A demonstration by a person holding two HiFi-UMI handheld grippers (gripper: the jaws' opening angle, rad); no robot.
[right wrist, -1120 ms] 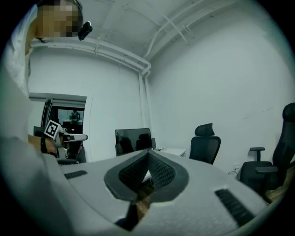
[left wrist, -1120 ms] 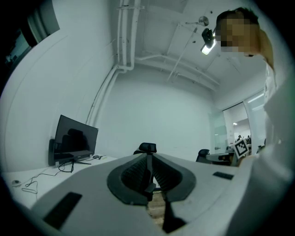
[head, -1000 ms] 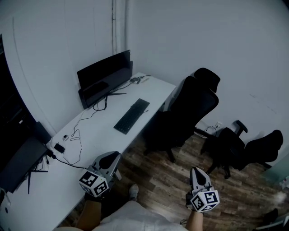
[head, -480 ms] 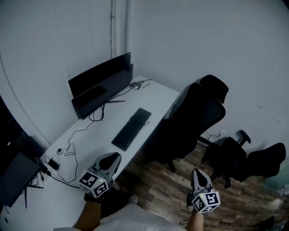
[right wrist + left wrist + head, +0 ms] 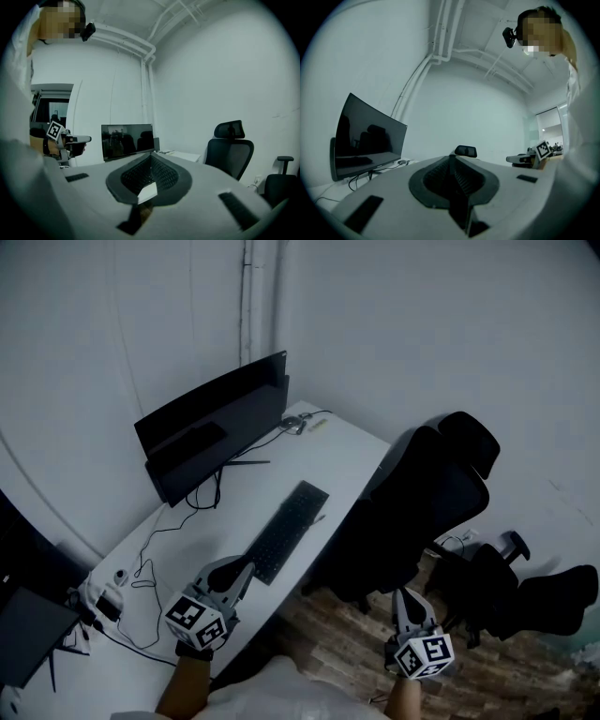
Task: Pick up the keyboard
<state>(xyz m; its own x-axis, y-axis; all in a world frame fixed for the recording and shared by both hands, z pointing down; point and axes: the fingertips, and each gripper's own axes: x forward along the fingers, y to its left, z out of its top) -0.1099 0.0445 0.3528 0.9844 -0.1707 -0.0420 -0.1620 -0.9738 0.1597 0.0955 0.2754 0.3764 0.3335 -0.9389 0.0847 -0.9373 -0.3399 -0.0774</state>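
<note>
1. Head view: the keyboard [image 5: 286,532] lies flat on the white desk [image 5: 234,493], in the middle of the frame. It is below and right of the monitor [image 5: 211,427]. Nothing touches it.
2. My left gripper [image 5: 246,570] is at the lower left, by the desk's near edge. It is near the keyboard's close end but apart from it. Its jaws are pressed together with nothing in them.
3. My right gripper [image 5: 405,596] is at the lower right, over the floor and below the chair [image 5: 422,512]. Its jaws are closed too, and it holds nothing.
4. I think this is the getting-there step. No grab has begun.
5. Next I would need to open the jaws. Then I would bring a gripper down to a keyboard edge and close on it.
6. I can read no brand or words anywhere. I see only black-and-white square markers [image 5: 195,617] on my grippers.
</note>
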